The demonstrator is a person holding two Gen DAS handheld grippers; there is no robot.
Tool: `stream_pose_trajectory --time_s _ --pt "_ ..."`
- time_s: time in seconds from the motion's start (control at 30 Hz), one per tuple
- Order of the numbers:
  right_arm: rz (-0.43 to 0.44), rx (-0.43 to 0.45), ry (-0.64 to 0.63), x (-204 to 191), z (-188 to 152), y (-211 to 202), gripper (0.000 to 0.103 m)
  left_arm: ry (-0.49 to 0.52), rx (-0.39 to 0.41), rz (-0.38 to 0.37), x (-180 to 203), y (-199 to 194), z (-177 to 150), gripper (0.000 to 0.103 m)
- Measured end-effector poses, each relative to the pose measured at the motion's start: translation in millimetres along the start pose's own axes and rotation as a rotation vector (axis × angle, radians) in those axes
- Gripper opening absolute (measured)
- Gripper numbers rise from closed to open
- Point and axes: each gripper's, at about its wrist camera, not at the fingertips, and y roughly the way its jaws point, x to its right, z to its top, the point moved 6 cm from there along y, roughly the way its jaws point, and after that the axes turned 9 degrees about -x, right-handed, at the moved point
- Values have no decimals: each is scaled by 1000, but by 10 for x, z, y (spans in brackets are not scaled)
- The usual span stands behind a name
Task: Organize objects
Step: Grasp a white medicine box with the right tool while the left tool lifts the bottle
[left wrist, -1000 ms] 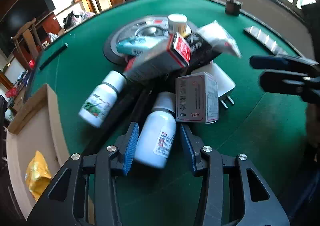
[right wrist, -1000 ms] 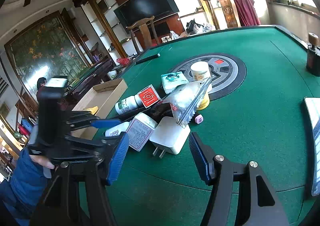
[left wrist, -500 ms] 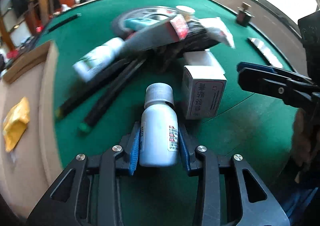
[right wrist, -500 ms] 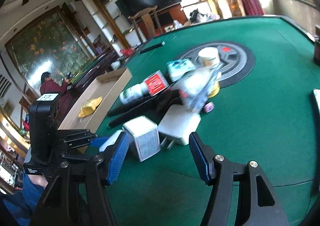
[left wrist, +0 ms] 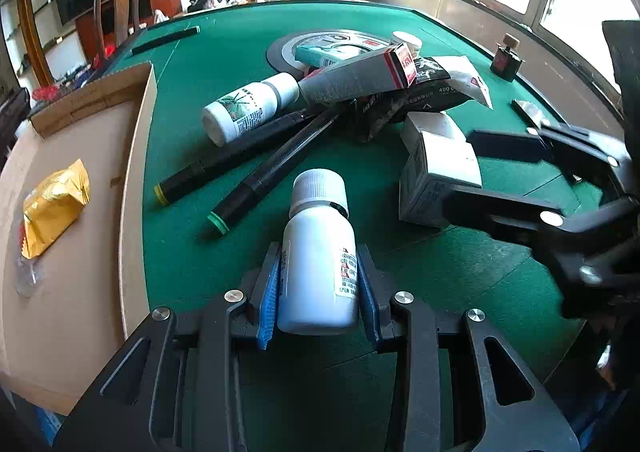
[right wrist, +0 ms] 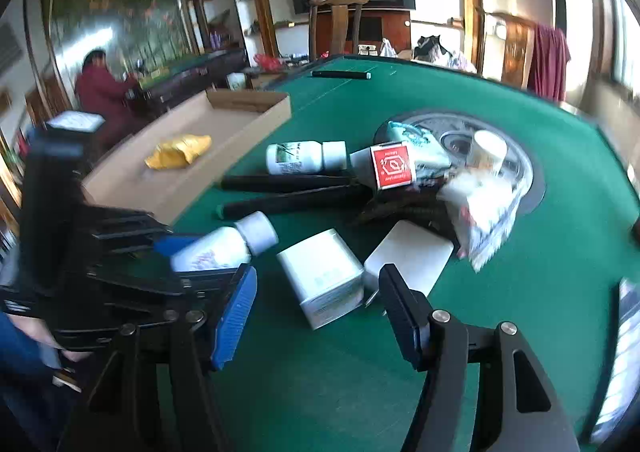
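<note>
Left gripper [left wrist: 318, 288] is clamping the white bottle [left wrist: 318, 264] by its lower body; right gripper [right wrist: 316, 310] is hanging wide, holding nothing, around the small white box [right wrist: 322, 278].

Risk: pads are sitting near the bottle's base with the cap end sticking out unsupported, so it could be pivoting or slipping on the way to the cardboard tray [left wrist: 80, 188]; the two grippers are also working close together and could be clipping each other. Left view is showing pad contact clearly; right view is showing the box and charger [right wrist: 408, 256] touching, so closing there could be dragging both.
</note>
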Motion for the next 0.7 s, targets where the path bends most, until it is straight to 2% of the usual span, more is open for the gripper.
stream_pose_trajectory --time_s 0.1,0.13,0.17,0.2,0.3,0.37,0.43,0.7 --pt "-27 -15 -52 9 65 124 63 0 0 6 -2 8 13 34" --pt "-20 -23 -69 -5 78 169 55 -4 0 6 -8 9 15 35" --pt "0 -33 -90 -37 80 215 36 -10 0 12 -17 12 21 35" --pt "8 -40 -101 -61 86 244 34 -13 -1 20 -19 18 31 35" --pt "17 -23 -78 -33 79 250 34 -18 -6 32 0 50 70 46" --pt "27 -2 -50 26 93 193 34 -18 -7 46 17 66 94 46" --pt "41 15 -25 65 111 160 34 -26 -2 44 17 66 111 34" --pt "80 47 30 122 163 99 34 -56 28 28 46 12 114 34"
